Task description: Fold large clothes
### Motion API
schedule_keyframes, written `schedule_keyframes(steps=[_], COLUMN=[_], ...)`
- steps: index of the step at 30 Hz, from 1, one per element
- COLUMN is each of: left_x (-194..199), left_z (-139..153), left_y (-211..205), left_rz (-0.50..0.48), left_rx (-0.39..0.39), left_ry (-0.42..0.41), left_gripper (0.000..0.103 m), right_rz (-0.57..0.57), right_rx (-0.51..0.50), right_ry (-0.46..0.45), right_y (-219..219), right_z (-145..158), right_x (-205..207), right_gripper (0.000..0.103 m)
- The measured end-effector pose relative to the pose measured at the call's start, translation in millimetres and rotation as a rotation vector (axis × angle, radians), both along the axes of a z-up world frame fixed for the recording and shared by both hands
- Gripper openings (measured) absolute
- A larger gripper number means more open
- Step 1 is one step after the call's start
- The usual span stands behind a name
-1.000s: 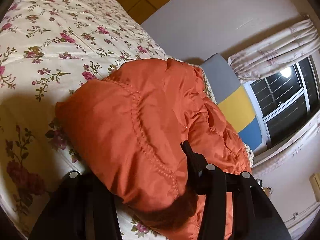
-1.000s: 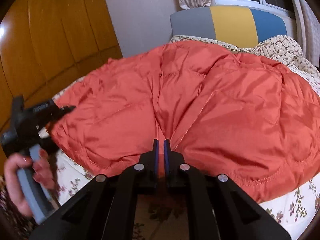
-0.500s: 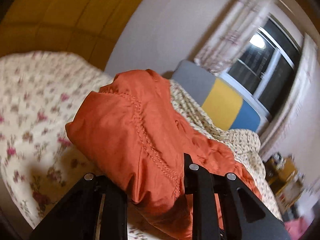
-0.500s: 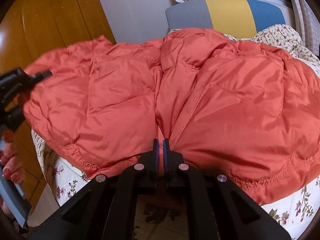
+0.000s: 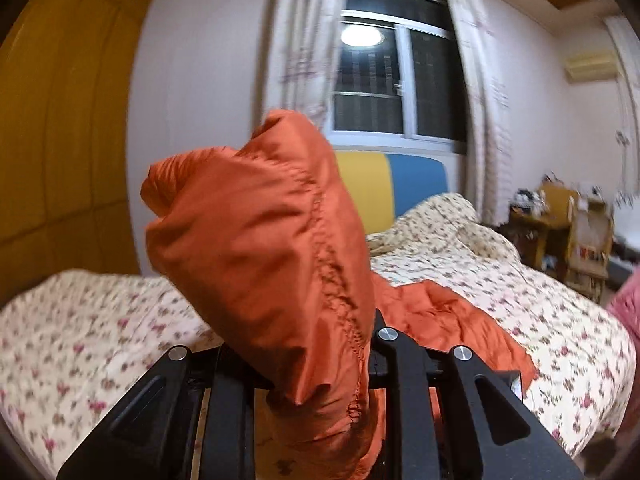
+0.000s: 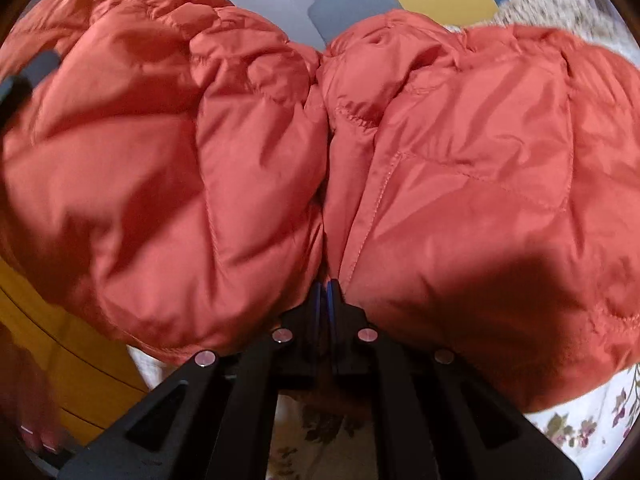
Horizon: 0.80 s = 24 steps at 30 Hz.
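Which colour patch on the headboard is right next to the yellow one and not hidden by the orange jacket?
The blue patch. It sits right of the yellow patch in full view; the orange jacket covers whatever lies to yellow's left.

Right gripper [image 6: 324,294] jaws pinch the orange jacket [image 6: 460,168].

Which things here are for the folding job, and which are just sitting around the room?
For the job:
- orange puffer jacket
- left gripper, clamped on the jacket's hem
- right gripper, pinching the jacket's edge
- floral bedspread, the folding surface

Just sitting around:
- grey, yellow and blue headboard
- window and curtains
- cluttered wooden shelf
- air conditioner
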<state>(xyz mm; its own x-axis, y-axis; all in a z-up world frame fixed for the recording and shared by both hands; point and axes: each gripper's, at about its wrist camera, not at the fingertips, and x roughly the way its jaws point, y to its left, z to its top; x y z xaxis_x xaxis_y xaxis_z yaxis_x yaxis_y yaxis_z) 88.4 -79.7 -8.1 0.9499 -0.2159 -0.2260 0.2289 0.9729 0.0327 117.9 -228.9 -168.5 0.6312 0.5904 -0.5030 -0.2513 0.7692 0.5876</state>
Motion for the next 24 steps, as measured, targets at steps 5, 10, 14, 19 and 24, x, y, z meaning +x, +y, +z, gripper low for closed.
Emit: schedule_keyframes(steps=[5,10,14,19,24], left_x=[1,-1,3,9,15], left_z=[-2,-8,-9,-16,-31], left_y=[-26,-44,-65,-95,-125], left_rz=[-0.032,-0.070,-0.102,-0.163,-0.238], left_rx=[0.049,0.064,0.078,0.124,0.180], left_ry=[0.000,0.006,0.014,0.015,0.033], left_gripper=[0.022,0.022,0.022,0.022,0.023], right_rz=[-0.136,-0.304,-0.400,-0.411,-0.406], right_rx=[0.002,-0.038,-0.017,0.034,0.037], right_ry=[-0.121,-0.115,-0.080,-0.026,-0.006], right_y=[-54,-108,-143,-172,-182], right_z=[31,40,37,25,20], right_x=[-27,-44,-50,-58,-64], right_gripper=[0.025,0.025,0.025,0.025,0.024])
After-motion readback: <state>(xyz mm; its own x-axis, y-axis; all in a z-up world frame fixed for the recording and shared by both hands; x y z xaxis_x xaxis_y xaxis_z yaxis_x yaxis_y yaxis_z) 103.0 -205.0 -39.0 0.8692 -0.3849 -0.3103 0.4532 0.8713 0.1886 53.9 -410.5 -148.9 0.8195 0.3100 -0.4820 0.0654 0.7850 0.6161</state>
